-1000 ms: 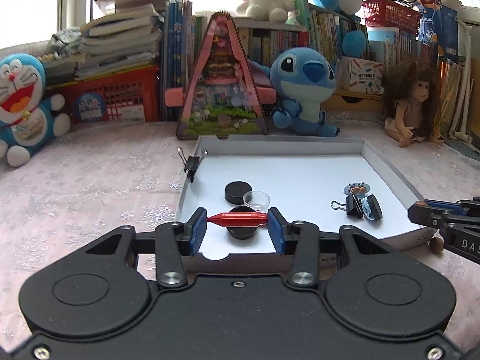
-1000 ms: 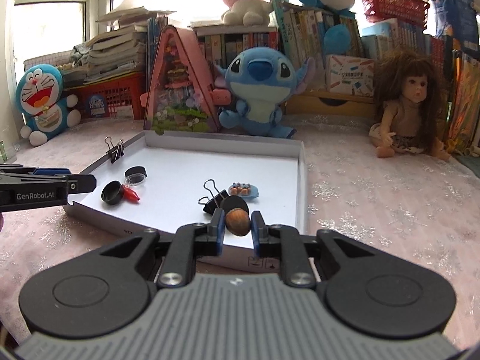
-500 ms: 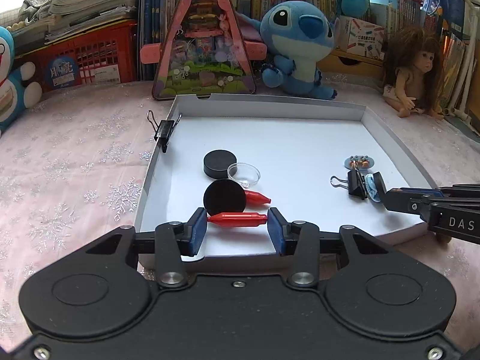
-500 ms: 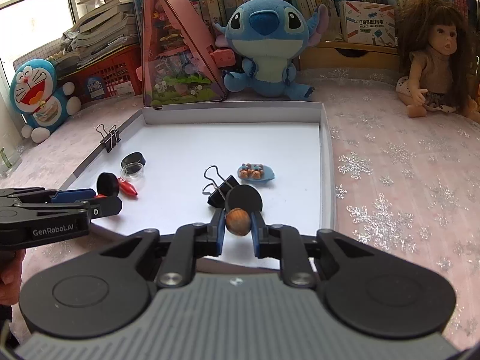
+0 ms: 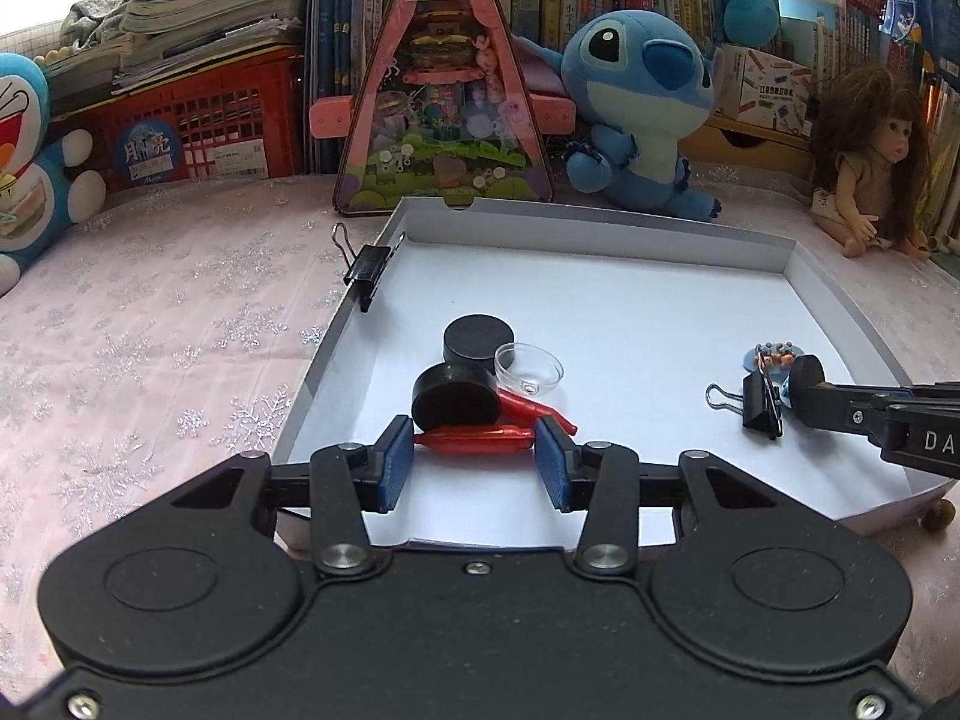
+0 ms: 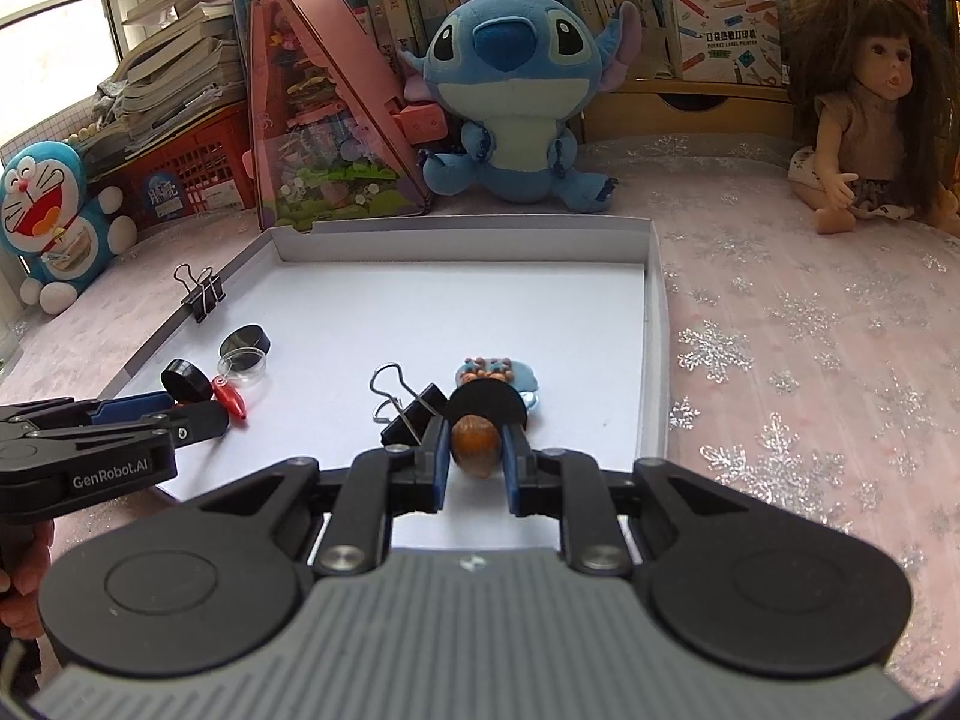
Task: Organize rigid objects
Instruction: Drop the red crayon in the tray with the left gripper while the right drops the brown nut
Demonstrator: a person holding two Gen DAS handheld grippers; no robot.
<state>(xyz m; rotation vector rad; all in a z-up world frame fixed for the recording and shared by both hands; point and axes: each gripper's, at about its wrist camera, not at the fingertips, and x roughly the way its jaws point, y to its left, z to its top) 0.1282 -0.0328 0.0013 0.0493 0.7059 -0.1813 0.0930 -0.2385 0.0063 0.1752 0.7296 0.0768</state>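
1. pink snowflake cloth is covering the desk (image 5: 150,360), with books, plushies and a doll crowding the back, and a shallow white tray (image 5: 600,228) is sitting in the middle.
2. left gripper (image 5: 474,459) is clamping a red pointed piece (image 5: 474,439) end to end, low over the tray's near left part, right beside a black cap (image 5: 456,402) and a second red piece (image 5: 534,405).
3. right gripper (image 6: 476,459) is squeezing a brown nut (image 6: 476,447) over the near middle of the tray, just in front of a black disc (image 6: 487,402) and a binder clip (image 6: 414,420).
4. my guess is both pieces are getting set down, so i'd be lowering until they're touching the tray floor before letting go. that nut's round and will probably roll.
5. room-wise, the far half of the tray is looking wide open. the low tray walls and the clip on the left rim (image 5: 366,267) are the things to avoid bumping.
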